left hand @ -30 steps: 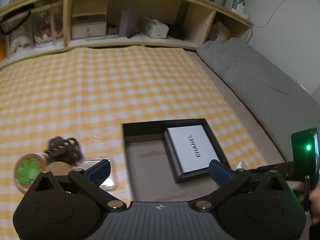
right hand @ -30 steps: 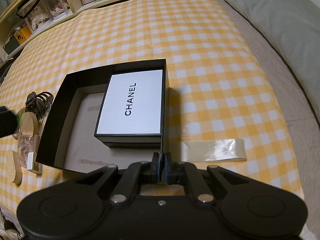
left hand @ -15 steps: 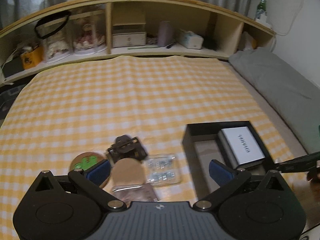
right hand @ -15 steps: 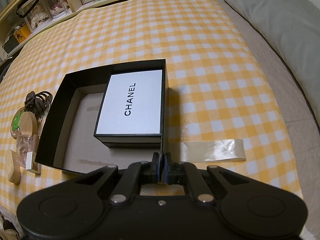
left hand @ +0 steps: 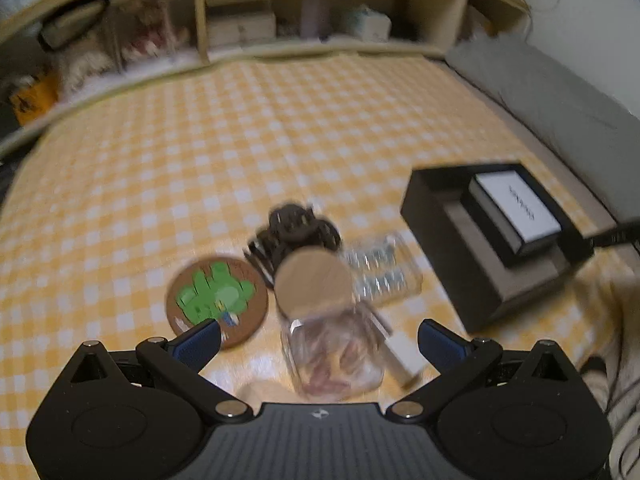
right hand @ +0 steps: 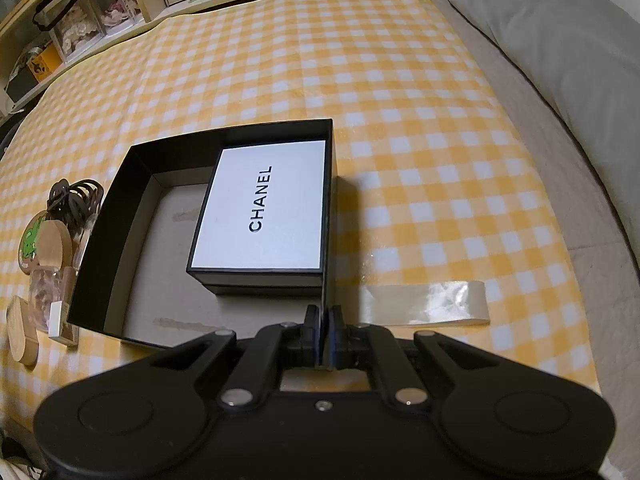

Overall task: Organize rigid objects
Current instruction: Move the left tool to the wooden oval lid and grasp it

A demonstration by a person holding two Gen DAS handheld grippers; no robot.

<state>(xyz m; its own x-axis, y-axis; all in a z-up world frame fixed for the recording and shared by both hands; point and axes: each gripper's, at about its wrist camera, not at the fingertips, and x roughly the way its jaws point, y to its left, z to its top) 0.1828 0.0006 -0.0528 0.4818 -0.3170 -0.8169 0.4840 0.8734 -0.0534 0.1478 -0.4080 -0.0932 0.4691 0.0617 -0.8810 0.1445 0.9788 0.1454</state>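
While left fingers wide over jar, right fingers pinching box wall.

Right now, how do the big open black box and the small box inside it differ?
The big black box is open with a bare cardboard floor; the small box is closed under a white printed lid. The right tool pinches the big box's wall; nothing grips the small box. Both are rectangular with black sides.

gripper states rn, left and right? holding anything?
Left gripper: open, holding nothing, above the clear jar.
Right gripper: shut on the wall of the black box.
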